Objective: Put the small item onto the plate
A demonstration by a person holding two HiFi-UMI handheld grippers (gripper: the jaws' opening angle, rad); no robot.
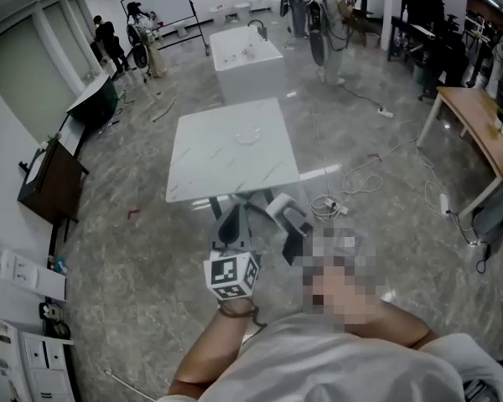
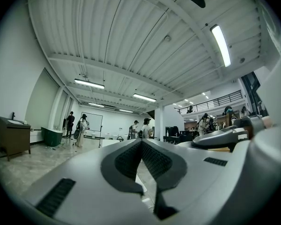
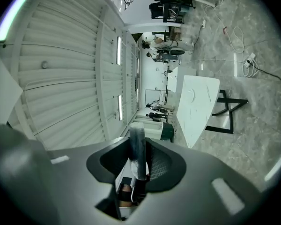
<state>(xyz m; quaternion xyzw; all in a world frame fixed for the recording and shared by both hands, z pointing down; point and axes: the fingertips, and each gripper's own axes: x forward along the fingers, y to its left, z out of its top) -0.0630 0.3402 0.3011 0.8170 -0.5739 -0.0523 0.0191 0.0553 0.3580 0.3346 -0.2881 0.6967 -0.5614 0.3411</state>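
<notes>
A white square table [image 1: 226, 162] stands ahead on the grey floor. On it lies a faint clear plate [image 1: 250, 137], also seen as a pale ring [image 3: 191, 95] in the right gripper view. Both grippers are held short of the table's near edge, pointing roughly level. My right gripper [image 3: 137, 142] is shut on the small item [image 3: 138, 156], a grey cylinder that sticks out between its pads. In the head view that gripper [image 1: 283, 210] is beside my left gripper [image 1: 227, 218]. The left gripper's [image 2: 141, 143] jaws meet at the tips with nothing between them.
Beyond the table stands a white block-shaped unit [image 1: 247, 61]. Cables and a power strip [image 1: 329, 205] lie on the floor right of the table. A dark cabinet [image 1: 50, 182] stands at the left, a wooden desk [image 1: 482, 128] at the right, and people [image 1: 331, 15] are far back.
</notes>
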